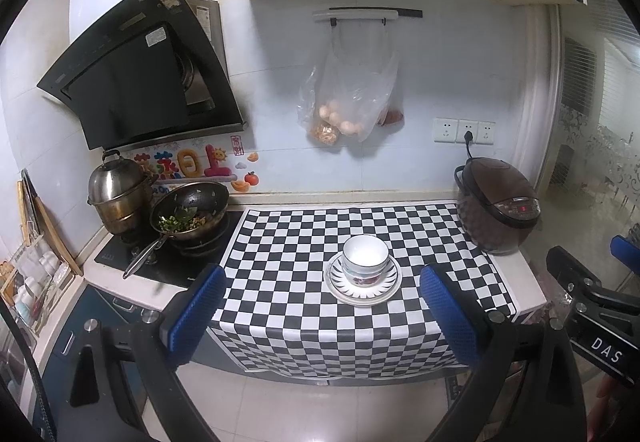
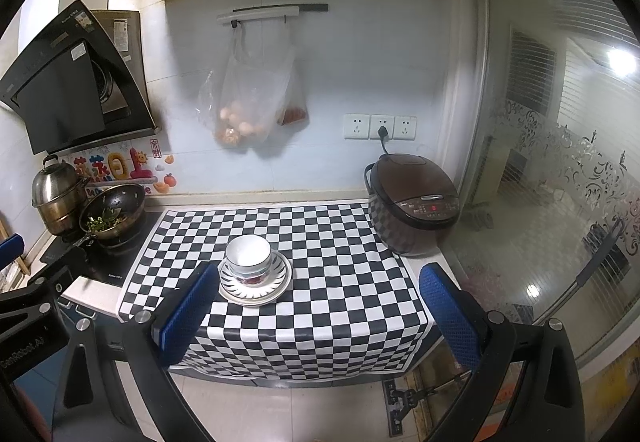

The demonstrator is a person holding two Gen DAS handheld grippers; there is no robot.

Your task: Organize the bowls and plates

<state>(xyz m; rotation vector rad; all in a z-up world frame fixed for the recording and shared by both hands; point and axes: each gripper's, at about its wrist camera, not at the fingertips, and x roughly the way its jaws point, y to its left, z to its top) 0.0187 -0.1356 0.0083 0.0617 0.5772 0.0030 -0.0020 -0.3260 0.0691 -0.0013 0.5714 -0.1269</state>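
Note:
A stack of white bowls [image 1: 365, 260] with a flowered one at the bottom sits on stacked white plates [image 1: 384, 288] with a dark radial pattern, on the checkered cloth [image 1: 304, 242]. The same bowls [image 2: 248, 256] and plates [image 2: 276, 284] show in the right wrist view. My left gripper [image 1: 322, 314] is open and empty, held back from the counter's front edge, below the stack. My right gripper [image 2: 316, 314] is open and empty, also off the counter, to the right of the stack. Each gripper's body shows at the edge of the other's view.
A brown rice cooker [image 1: 498, 206] stands at the counter's right end, plugged into the wall. A wok of food [image 1: 190, 212] and a steel steamer pot [image 1: 118, 194] sit on the hob at left. Bags [image 1: 348, 102] hang on the wall. The cloth [image 2: 320, 242] overhangs the front edge.

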